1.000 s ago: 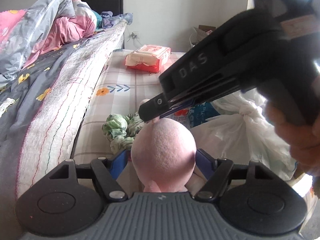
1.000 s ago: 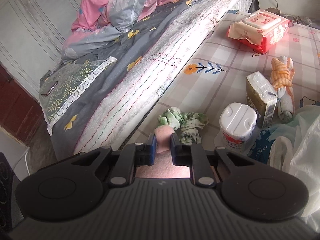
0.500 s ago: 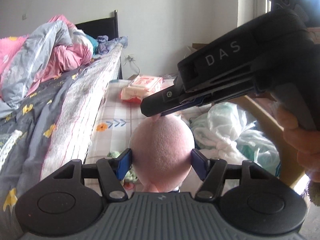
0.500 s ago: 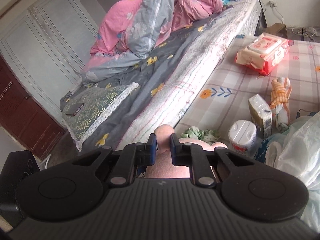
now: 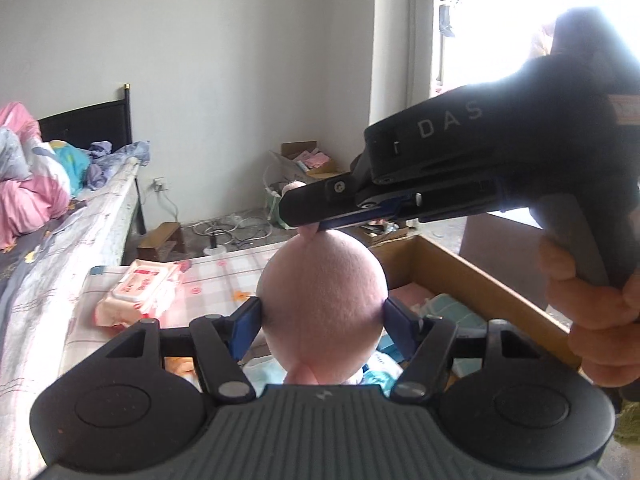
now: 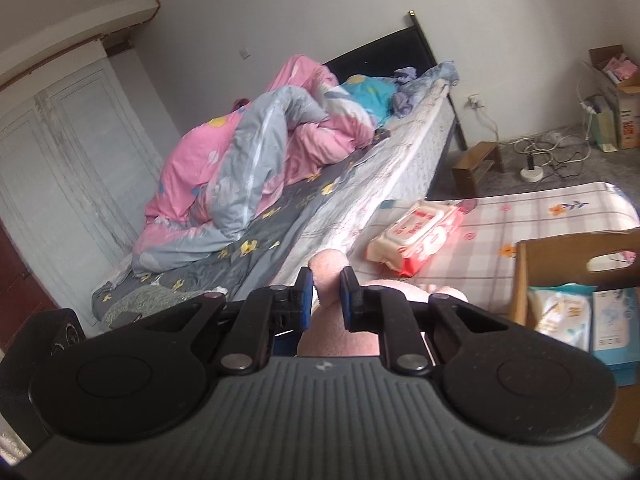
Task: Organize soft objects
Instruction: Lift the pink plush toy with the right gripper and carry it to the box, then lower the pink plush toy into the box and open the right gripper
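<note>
A pink plush toy (image 5: 322, 300) with a round head hangs in the air between both grippers. My left gripper (image 5: 322, 314) has its blue pads on the two sides of the head; its jaws are opening slightly, with the pads still touching the plush. From the right, my right gripper (image 5: 306, 222) comes in shut on a small pink nub on top of the head. In the right wrist view that nub (image 6: 329, 270) sticks up between the pads of the right gripper (image 6: 326, 294). Below and behind the toy stands an open cardboard box (image 5: 460, 268).
The box (image 6: 560, 252) holds packs of wipes and soft goods. A red and white wipes pack (image 6: 416, 240) lies on the checked mat (image 6: 540, 208). The bed (image 6: 280, 208) with heaped quilts runs along the left. Cables and boxes lie by the far wall.
Both grippers have risen with the pink toy held between them and swung to the right. The green cloth and bags have dropped out of view; the cardboard box has come into view.
</note>
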Available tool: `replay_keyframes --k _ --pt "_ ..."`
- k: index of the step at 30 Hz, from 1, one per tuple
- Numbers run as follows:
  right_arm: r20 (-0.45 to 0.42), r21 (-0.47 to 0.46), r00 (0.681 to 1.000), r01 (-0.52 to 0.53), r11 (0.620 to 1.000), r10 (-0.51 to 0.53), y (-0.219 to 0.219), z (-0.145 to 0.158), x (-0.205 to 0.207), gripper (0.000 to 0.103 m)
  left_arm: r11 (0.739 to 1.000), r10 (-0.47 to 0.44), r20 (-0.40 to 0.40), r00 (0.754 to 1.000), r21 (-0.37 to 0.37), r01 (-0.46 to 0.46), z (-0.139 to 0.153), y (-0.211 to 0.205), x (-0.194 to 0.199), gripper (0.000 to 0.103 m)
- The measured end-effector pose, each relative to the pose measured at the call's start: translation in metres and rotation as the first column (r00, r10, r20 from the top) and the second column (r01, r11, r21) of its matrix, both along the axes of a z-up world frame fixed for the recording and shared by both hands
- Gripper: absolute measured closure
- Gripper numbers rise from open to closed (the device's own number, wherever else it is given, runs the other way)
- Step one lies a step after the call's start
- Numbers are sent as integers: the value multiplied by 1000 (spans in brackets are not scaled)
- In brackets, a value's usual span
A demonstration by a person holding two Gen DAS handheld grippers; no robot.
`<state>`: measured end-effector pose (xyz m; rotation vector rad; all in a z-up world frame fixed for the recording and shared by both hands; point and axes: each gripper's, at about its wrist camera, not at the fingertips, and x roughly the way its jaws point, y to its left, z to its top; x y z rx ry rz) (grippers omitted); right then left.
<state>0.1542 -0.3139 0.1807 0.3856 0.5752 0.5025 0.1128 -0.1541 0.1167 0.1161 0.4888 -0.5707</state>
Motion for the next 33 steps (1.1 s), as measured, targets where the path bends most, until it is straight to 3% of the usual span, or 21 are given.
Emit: replay_keyframes --k 7,13,17,25,29,33 --pt "-119 95 988 109 989 -98 -102 -44 24 90 991 -125 -107 986 27 128 -37 -78 19 33" --pt "-259 147 964 98 984 -58 -155 -109 50 90 988 -130 -165 978 67 143 -61 -85 32 33" --pt "-323 55 942 113 992 -89 -172 -140 54 90 991 -94 -188 978 77 110 -67 -72 40 33" --pt "-371 -97 910 162 982 -187 -201 -162 46 90 997 -38 -196 980 63 51 -61 -42 53 33" --pt "-363 -232 899 170 958 -247 -202 -165 38 90 998 -28 -196 980 55 39 -57 -39 47 33" --pt "-344 -394 884 171 903 -318 -198 -172 36 90 998 -34 -198 980 46 44 -53 -38 41 33"
